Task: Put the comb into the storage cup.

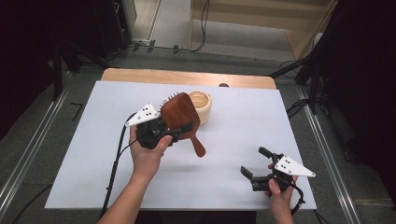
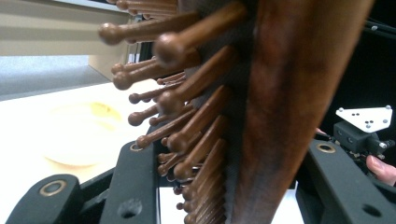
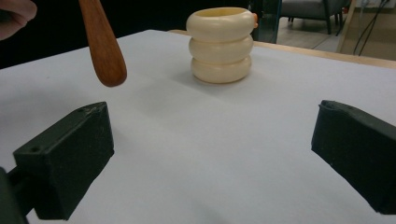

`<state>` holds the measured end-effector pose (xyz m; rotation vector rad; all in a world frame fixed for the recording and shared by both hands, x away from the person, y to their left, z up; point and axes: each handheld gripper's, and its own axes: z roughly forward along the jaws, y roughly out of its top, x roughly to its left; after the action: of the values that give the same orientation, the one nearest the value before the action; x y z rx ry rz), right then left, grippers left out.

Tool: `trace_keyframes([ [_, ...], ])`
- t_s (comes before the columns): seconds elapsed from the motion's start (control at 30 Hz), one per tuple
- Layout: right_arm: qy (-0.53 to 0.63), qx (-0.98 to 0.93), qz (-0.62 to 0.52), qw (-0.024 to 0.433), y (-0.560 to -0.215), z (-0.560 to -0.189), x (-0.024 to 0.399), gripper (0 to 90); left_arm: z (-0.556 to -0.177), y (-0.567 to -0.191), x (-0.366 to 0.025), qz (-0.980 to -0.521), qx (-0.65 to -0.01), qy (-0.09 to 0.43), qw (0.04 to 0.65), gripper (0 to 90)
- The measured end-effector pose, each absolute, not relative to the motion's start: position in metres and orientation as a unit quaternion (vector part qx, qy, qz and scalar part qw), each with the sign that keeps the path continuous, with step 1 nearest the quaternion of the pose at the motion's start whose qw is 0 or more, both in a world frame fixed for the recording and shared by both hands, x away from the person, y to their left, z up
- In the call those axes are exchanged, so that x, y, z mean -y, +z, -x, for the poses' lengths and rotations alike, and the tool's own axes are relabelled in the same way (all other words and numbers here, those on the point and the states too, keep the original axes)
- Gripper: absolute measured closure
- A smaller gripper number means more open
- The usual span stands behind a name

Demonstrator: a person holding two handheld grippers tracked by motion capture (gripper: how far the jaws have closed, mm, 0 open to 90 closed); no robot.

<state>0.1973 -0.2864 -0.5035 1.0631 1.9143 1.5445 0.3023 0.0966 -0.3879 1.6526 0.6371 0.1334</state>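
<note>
A dark wooden hairbrush (image 1: 180, 114) hangs above the white table top (image 1: 84, 163), its handle pointing down toward the front right. My left gripper (image 1: 175, 127) is shut on the brush head. In the left gripper view the brush back (image 2: 285, 93) and its round-tipped wooden pins (image 2: 187, 93) stand between the two black jaws of that gripper (image 2: 233, 186). A cream ribbed cup (image 1: 203, 105) stands on the table just behind the brush. My right gripper (image 1: 252, 161) is open and holds nothing, low over the front right of the table; it (image 3: 215, 154) faces the cup (image 3: 220, 44) and the handle tip (image 3: 105, 51).
The white sheet leaves a strip of wooden table (image 1: 187, 77) bare at the back. Dark stands and cables line the floor on both sides. A black cable (image 1: 114, 163) trails from the left gripper across the front left of the table.
</note>
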Motion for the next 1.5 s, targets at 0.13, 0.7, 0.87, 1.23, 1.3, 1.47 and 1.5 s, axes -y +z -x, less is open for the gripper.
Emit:
trace_keyframes([
  [0.13, 0.564, -0.689, -0.390, 0.234, -0.504, -0.195, 0.299, 0.0, -0.306, -0.386, -0.096, -0.718, -0.280, 0.058, 0.635, 56.1],
  [0.7, 0.547, -0.692, -0.401, 0.249, -0.513, -0.192, 0.318, 0.0, -0.322, -0.378, -0.094, -0.720, -0.277, 0.056, 0.634, 55.9],
  [0.87, 0.548, -0.691, -0.399, 0.252, -0.513, -0.191, 0.318, 0.0, -0.329, -0.376, -0.094, -0.718, -0.282, 0.057, 0.633, 55.8],
  [1.23, 0.549, -0.691, -0.399, 0.249, -0.515, -0.192, 0.317, 0.0, -0.350, -0.368, -0.097, -0.710, -0.285, 0.062, 0.641, 55.7],
  [1.3, 0.550, -0.690, -0.399, 0.250, -0.515, -0.192, 0.318, 0.0, -0.353, -0.367, -0.097, -0.710, -0.287, 0.065, 0.640, 55.7],
  [1.47, 0.558, -0.681, -0.405, 0.245, -0.516, -0.192, 0.321, 0.0, -0.360, -0.364, -0.096, -0.706, -0.289, 0.068, 0.643, 55.7],
  [1.5, 0.561, -0.680, -0.405, 0.244, -0.516, -0.192, 0.322, 0.0, -0.361, -0.364, -0.096, -0.705, -0.291, 0.069, 0.643, 55.7],
])
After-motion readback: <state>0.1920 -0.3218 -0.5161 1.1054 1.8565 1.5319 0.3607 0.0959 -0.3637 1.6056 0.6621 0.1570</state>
